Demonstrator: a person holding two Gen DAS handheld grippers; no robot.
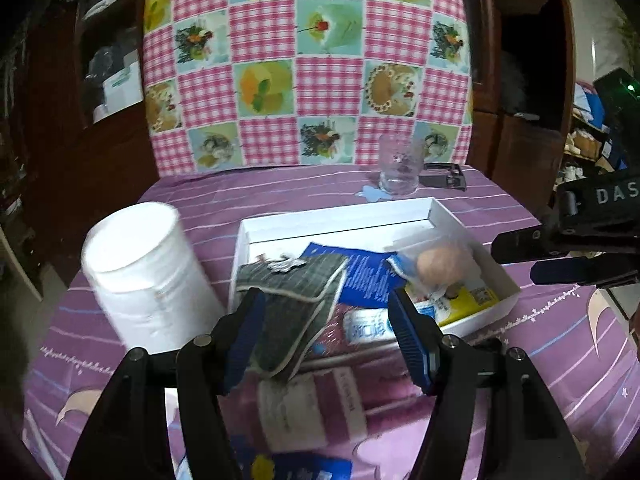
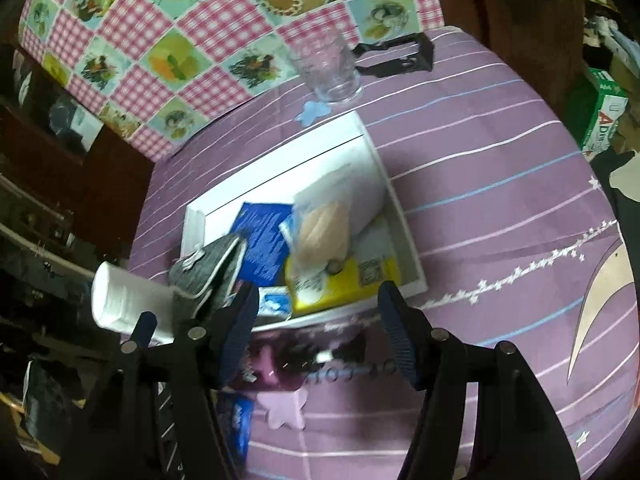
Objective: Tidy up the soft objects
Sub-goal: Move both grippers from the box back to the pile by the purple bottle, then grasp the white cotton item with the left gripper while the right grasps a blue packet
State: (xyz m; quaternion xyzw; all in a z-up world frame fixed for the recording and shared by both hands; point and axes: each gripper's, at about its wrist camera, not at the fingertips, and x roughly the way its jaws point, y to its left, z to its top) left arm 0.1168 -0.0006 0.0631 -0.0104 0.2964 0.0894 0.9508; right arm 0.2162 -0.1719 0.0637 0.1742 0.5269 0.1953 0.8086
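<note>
A white shallow box point(image 1: 340, 218) point(image 2: 200, 216) lies on the purple-clothed table. It holds a blue packet point(image 1: 366, 276) point(image 2: 262, 236), a bagged beige soft item point(image 1: 440, 264) point(image 2: 324, 232) and a yellow packet point(image 1: 468, 300) point(image 2: 348, 284). A grey cloth piece with white trim point(image 1: 296, 300) point(image 2: 208, 276) hangs over the box's near left rim, between my left gripper's point(image 1: 328, 336) wide-open jaws, touching the left pad. My right gripper point(image 2: 316, 332) is open and empty just in front of the box; it also shows at the right edge of the left wrist view point(image 1: 560, 256).
A white paper roll point(image 1: 140, 276) point(image 2: 128, 300) stands left of the box. A clear glass point(image 1: 400, 170) point(image 2: 328, 68) and a black frame point(image 1: 444, 176) point(image 2: 396, 56) sit at the table's back. Small packets point(image 1: 312, 404) lie in front of the box. A checked cloth hangs behind.
</note>
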